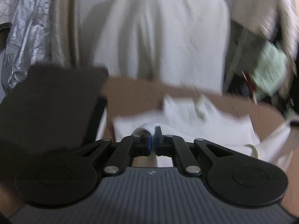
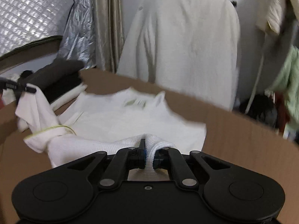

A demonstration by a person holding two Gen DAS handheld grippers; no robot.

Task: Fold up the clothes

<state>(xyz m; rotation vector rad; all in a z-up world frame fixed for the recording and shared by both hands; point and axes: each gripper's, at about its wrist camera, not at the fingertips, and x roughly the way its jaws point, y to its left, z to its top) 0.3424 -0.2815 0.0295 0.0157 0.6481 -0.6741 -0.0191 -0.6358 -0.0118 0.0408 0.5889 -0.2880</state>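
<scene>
A white garment (image 2: 130, 115) lies partly spread on the brown table (image 2: 233, 130), its near edge lifted off the surface. My right gripper (image 2: 149, 149) is shut on a ribbed fold of that edge. At the left of the right wrist view, my left gripper (image 2: 30, 89) holds another part of the garment, which hangs from it in a bunched strip with a yellow-green trim (image 2: 48, 128). In the left wrist view, my left gripper (image 1: 153, 138) is shut on a fold of the white garment (image 1: 205, 123). Both views are blurred.
A stack of dark folded clothes (image 2: 56, 74) (image 1: 46, 102) sits at the table's left. Behind the table stands a chair draped in cream cloth (image 2: 183, 46) (image 1: 162, 37). Silver foil sheeting (image 2: 80, 28) and a beige curtain (image 2: 106, 28) hang at the back left; a green item (image 1: 269, 74) is at the right.
</scene>
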